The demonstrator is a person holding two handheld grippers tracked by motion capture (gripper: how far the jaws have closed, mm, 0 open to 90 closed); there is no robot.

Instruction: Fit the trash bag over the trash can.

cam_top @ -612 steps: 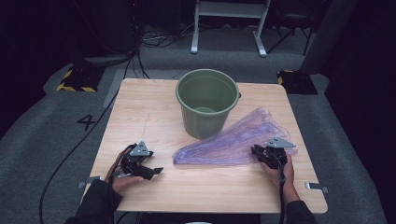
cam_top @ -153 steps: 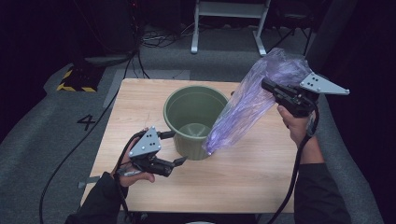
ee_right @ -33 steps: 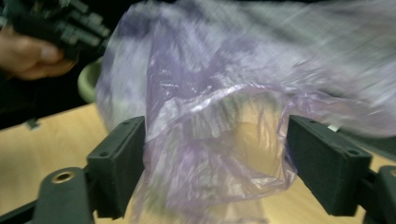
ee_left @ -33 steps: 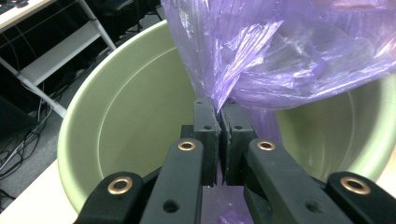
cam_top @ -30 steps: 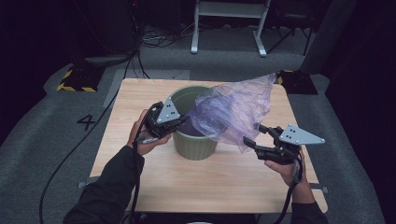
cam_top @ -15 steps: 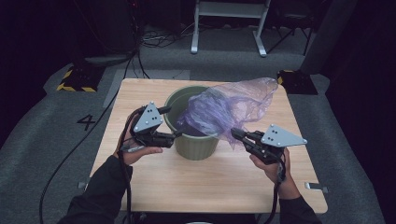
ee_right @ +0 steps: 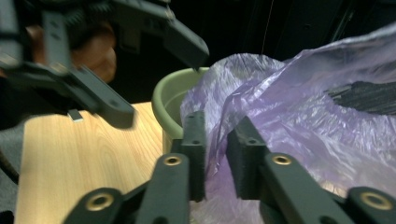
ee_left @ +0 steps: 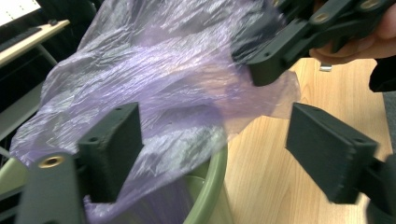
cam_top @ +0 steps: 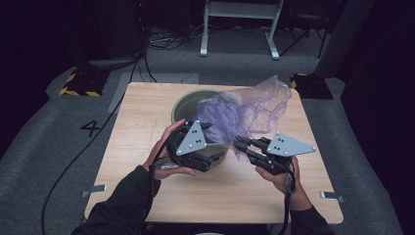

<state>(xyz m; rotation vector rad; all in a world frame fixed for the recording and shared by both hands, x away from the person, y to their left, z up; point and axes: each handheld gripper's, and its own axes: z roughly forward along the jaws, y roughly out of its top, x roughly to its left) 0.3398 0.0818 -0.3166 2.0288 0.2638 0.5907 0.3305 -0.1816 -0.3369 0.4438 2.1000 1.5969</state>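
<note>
Pale wood-grain table (cam_top: 127, 147) on grey carpet, dark room behind. Crinkled translucent purple plastic bag (cam_top: 244, 110) drapes over the round olive-green plastic bucket (cam_top: 183, 105), long axis rising toward far right. Right gripper (cam_top: 243, 145) pinches the bag's near edge; left gripper (ee_left: 210, 154) spread wide around the rim.

- Left gripper (cam_top: 211, 147): black plastic frame under a grey three-cornered plate with small dark holes.
- Right gripper (cam_top: 241, 145): same black build, grey plate pointing outward.
- Jaws: black blocky pads on flat links, brass-coloured rivets at the joints.
- Cable (cam_top: 73, 161): black, trailing off the table to the floor.
- Sleeves (cam_top: 125, 200): dark, long, reaching both wrists.
</note>
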